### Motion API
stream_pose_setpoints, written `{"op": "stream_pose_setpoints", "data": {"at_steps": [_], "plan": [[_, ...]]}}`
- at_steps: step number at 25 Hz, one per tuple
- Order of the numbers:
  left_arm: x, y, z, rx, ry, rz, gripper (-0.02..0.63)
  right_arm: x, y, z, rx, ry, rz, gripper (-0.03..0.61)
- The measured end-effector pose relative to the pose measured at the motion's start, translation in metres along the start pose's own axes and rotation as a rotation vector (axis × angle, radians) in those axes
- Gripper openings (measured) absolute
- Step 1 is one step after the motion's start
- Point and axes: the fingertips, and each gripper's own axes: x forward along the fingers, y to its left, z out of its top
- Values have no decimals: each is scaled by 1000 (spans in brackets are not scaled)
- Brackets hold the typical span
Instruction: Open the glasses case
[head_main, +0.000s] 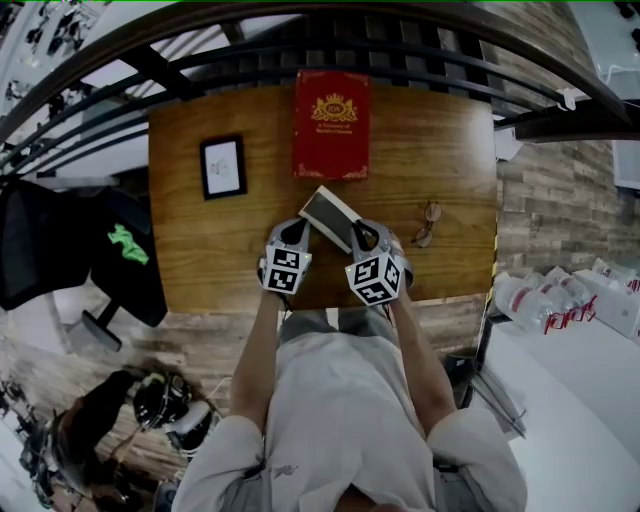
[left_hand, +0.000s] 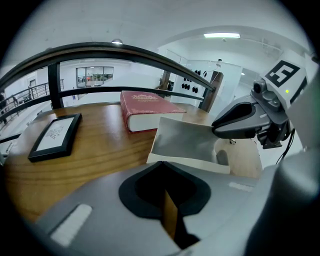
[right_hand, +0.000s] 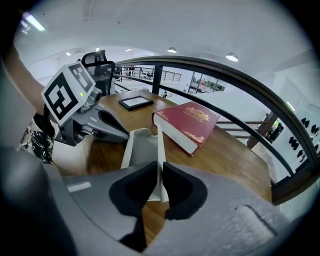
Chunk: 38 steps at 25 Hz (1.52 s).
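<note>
Wooden table (head_main: 200, 260) holds an open glasses case (head_main: 332, 216). The left gripper (left_hand: 161, 165) pinches its base edge and the right gripper (right_hand: 160, 170) pinches its lid. Only the head view shows 1 pair of spectacles (head_main: 427, 224).

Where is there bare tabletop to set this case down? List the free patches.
Free: the table at its front left corner, in front of the picture frame; the strip between that frame and the red book; the back right corner, beyond the eyeglasses. Crowded: front centre, where the left gripper and right gripper meet at the glasses case.
</note>
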Motion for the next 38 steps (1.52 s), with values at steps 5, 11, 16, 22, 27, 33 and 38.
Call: {"op": "stream_pose_setpoints", "data": {"at_steps": [5,11,16,22,27,33,38], "plan": [[0,0,0,0,1,-2,20,0,-8,0,14,-2,-13,28],[-1,-1,0,3,2,-3,20,0,-15,-1,30,-5,-28,25],[0,0,0,5,3,-3,20,4,-23,-2,43,-5,-40,25],[0,0,0,6,4,-4,20,7,-31,-4,57,-8,-45,29],[1,-2,-1,17,12,-8,20,11,-39,-6,79,-8,-52,35],[-1,-4,1,7,1,-17,20,16,-48,-8,97,-8,-57,49],[-2,-6,0,3,2,-21,20,19,-52,-8,106,-17,-68,58]]}}
